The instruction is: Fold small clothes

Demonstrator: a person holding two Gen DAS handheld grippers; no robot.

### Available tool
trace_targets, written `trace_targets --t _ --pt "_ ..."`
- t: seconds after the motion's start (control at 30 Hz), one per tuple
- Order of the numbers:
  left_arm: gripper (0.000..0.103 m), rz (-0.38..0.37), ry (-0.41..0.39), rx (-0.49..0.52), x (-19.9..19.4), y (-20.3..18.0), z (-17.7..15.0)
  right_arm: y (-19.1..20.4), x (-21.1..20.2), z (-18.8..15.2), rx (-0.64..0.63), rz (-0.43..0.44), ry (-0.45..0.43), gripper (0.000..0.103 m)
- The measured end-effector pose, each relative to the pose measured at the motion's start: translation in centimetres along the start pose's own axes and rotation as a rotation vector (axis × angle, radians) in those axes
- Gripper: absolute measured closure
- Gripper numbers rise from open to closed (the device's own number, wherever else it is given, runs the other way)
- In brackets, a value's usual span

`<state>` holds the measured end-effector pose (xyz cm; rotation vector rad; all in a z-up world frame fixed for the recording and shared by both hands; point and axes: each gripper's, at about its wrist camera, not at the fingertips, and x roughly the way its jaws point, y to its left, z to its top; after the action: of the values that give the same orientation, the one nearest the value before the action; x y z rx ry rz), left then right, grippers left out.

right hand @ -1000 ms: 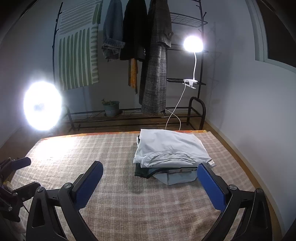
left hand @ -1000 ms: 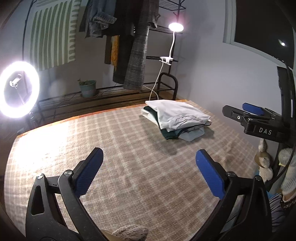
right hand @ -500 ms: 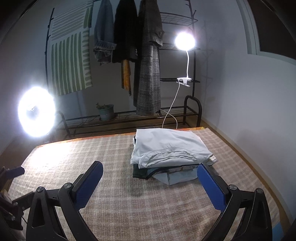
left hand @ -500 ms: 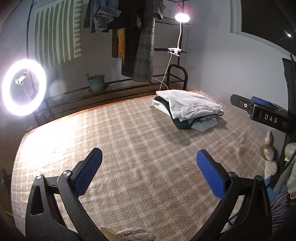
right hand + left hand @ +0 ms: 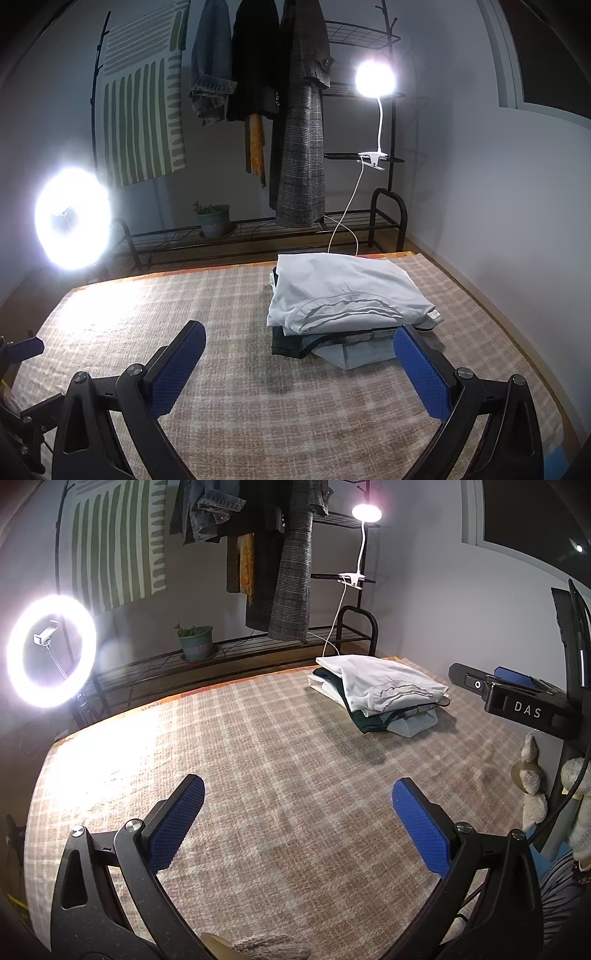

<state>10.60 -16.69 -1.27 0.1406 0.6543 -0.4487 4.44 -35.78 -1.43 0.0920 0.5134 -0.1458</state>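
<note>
- Nearest the cameras, the left gripper (image 5: 297,808) hung above bare cloth with its blue pads spread wide and nothing between them; the right gripper (image 5: 299,354) was likewise released and empty.
- Under both lay the plaid blanket (image 5: 258,775), flat and free of loose garments in the near and middle ground.
- At the bottom edge of the left view a knitted item (image 5: 269,947) peeked in, too cropped to identify.
- Farther on, toward the far right corner of the blanket, sat the stack of folded clothes (image 5: 343,302): a pale top piece over a dark green one and a light blue one, edges uneven, the lower layers poking out at the front.
- Judged from this, the folding looked largely done; no unfolded piece showed.
- If another garment was to come, it would be best spread flat on the open blanket well apart from the stack, pinched at two corners at once, and folded without dragging.
- If tidying the stack, nudging the protruding lower layers with a light touch would avoid toppling the top piece.
- Beyond stood the clothes rack (image 5: 295,110), ring light (image 5: 51,650) and clip lamp (image 5: 375,79).
</note>
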Motion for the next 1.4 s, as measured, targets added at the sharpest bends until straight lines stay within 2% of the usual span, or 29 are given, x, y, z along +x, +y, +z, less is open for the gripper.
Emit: trace_targets --t 1.4 --pt "0.0 0.004 -0.009 0.003 -0.53 -0.28 0.13 0.03 0.71 -0.09 -0.009 0.02 0.007 0.0"
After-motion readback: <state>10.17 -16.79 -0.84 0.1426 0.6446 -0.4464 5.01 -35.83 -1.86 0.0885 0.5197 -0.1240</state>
